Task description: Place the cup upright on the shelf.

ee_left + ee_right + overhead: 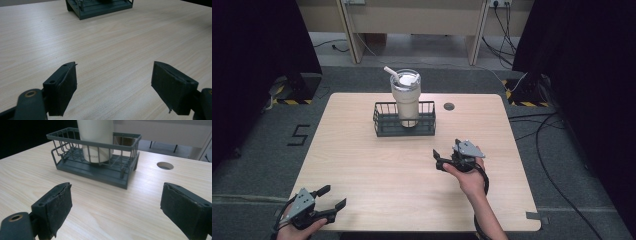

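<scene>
- So, in the high view we see the tumbler [405, 97] standing upright inside the wire basket [404, 120] near the far middle of the bench [362, 165], a straw [391, 73] poking out of its lid. Our right gripper [446, 159] hangs over the bench on the near right side of the basket, well apart from it, with nothing in its jaws. Our left gripper [332, 197] sits at the near left corner, jaws spread and empty.
- In the left gripper view, the two pads [65, 86] stand wide apart over bare wood, released, and only the base of the basket [100, 7] shows at the top, far off.
- In the right gripper view, the jaws are parted with nothing between them, and they point straight at the basket [96, 157]. The tumbler [96, 140] rests on the basket floor toward its left half, upright. A round hole [165, 165] in the bench lies to the right of it.
- We judge that the cup, as things lie, is settled in its basket and neither hand holds or touches anything. If the work is to take the cup out, none of it is done yet: the reach, the grip and the lift all remain. If it was to set the cup in, that looks finished.
</scene>
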Motion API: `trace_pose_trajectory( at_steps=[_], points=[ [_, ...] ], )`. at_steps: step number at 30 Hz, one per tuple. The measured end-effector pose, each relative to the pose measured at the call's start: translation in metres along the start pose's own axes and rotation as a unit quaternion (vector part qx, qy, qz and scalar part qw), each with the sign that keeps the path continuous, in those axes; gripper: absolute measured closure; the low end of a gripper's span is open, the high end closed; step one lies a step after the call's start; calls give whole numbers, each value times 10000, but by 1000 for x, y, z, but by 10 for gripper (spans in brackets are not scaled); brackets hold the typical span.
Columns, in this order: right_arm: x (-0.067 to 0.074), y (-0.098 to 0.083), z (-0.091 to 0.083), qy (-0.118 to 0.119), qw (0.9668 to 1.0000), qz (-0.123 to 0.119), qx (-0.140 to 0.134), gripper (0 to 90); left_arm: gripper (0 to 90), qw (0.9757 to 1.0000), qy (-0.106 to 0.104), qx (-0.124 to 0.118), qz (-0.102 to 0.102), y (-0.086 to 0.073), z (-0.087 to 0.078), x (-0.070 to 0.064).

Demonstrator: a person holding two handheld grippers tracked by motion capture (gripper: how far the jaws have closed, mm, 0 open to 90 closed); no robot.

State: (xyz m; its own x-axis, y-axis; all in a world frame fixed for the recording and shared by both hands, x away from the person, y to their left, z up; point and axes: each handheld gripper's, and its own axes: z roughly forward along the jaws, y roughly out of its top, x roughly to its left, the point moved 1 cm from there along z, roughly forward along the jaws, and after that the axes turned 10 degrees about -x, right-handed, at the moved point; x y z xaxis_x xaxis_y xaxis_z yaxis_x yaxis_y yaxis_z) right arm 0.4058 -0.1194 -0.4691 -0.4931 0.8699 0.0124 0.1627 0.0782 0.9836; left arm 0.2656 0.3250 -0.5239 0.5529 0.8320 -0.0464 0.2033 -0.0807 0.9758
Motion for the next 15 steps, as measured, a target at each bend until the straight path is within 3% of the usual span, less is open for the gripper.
trace_pose_trajectory(
  at_steps=[15],
  points=[
    [-17,-14,-38,-240,9996,71,-88,124,198,10000,12,23,9,0,0,-1]
  ],
)
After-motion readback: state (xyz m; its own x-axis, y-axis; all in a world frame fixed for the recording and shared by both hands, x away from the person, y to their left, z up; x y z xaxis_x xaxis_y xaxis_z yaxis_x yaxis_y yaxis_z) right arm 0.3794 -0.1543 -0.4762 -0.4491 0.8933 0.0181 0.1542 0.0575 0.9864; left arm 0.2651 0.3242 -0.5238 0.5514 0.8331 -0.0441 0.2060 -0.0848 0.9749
